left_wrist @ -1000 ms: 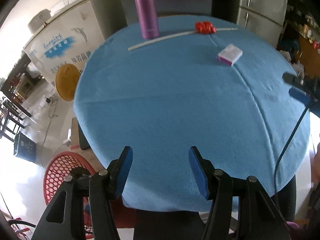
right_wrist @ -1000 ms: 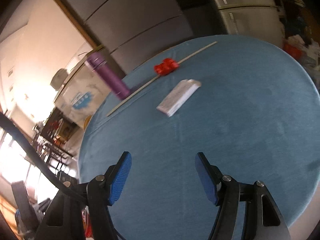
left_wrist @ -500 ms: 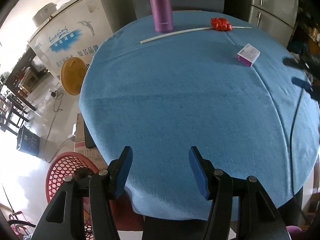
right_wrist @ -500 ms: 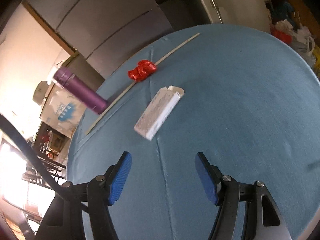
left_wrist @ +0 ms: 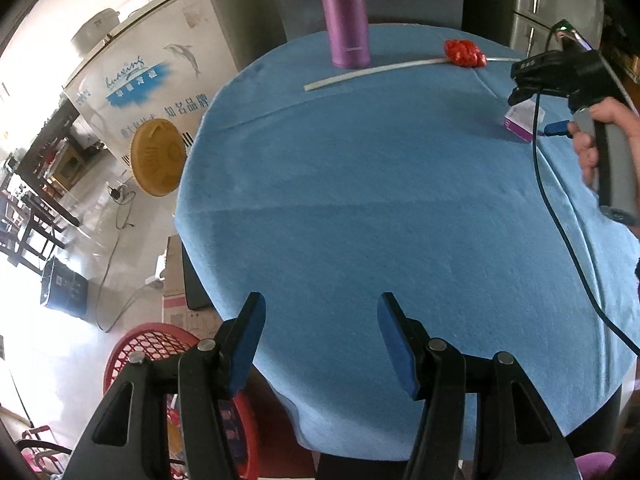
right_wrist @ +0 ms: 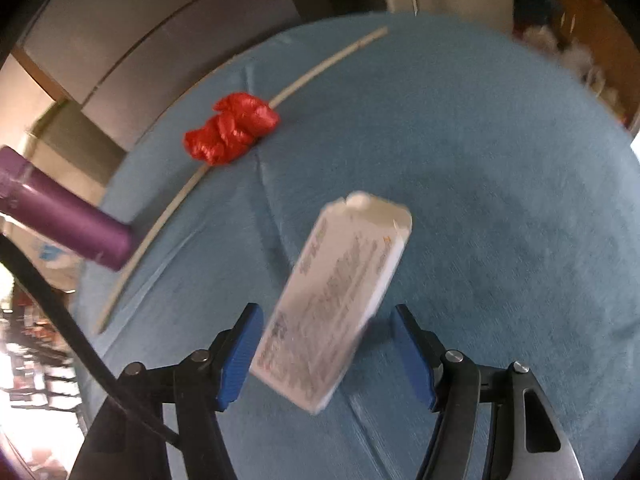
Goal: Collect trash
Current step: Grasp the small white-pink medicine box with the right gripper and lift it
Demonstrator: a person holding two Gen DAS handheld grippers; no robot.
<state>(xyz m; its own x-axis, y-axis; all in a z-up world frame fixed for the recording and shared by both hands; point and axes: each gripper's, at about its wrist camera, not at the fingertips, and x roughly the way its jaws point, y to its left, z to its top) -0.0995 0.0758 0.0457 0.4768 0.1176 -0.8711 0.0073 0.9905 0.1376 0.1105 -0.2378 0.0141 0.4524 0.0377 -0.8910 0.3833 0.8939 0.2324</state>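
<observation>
Right gripper (right_wrist: 326, 350) spread wide around small white box (right_wrist: 334, 296) on blue tablecloth (right_wrist: 500, 220), pads apart from it. Left gripper (left_wrist: 320, 338) spread, empty, over near edge.

Round table's plain sky-blue fleece cloth (left_wrist: 360, 200) is the landmark: on its far side a glossy metallic-purple cylindrical flask (left_wrist: 346, 16), a crumpled shiny red plastic wrapper (right_wrist: 230, 128) and an off-white thin plastic tube (left_wrist: 372, 72). Nearer in, a flat white cardboard box (right_wrist: 336, 296) w/ grey print, purple on one side. Beyond the cloth's edge: red plastic mesh basket (left_wrist: 152, 348), tan-yellow round fan cover (left_wrist: 158, 158), white chest freezer (left_wrist: 160, 72) w/ blue logo & dolphin motif.
</observation>
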